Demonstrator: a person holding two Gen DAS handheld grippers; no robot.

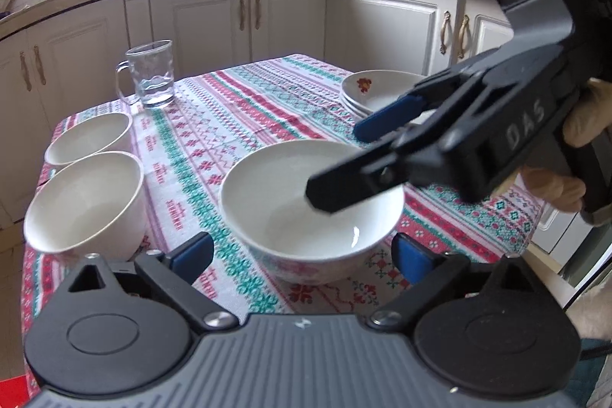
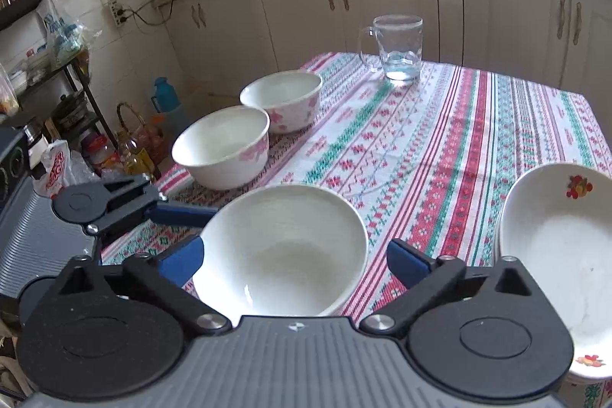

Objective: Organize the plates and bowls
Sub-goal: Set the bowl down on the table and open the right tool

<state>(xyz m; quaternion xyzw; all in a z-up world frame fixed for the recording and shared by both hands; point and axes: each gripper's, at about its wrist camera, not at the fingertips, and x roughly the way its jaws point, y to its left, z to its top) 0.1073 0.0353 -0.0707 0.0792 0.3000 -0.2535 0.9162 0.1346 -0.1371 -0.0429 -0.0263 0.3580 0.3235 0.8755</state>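
Note:
A white bowl (image 1: pixel 311 209) stands on the patterned tablecloth (image 1: pixel 244 109) between my two grippers; it also shows in the right wrist view (image 2: pixel 283 251). My left gripper (image 1: pixel 302 255) is open, its blue pads on either side of the bowl's near wall. My right gripper (image 2: pixel 294 262) is open around the same bowl from the other side; in the left wrist view its fingers (image 1: pixel 344 186) hang over the bowl. Two white flower-print bowls (image 2: pixel 222 151) (image 2: pixel 283 100) stand at the table's left edge. A stack of shallow plates (image 2: pixel 558 243) with a fruit print lies at right.
A glass mug (image 2: pixel 397 46) with a little water stands at the table's far edge. Kitchen cabinets (image 1: pixel 229 18) run behind the table. A rack with bottles and bags (image 2: pixel 57 102) stands on the floor left of the table.

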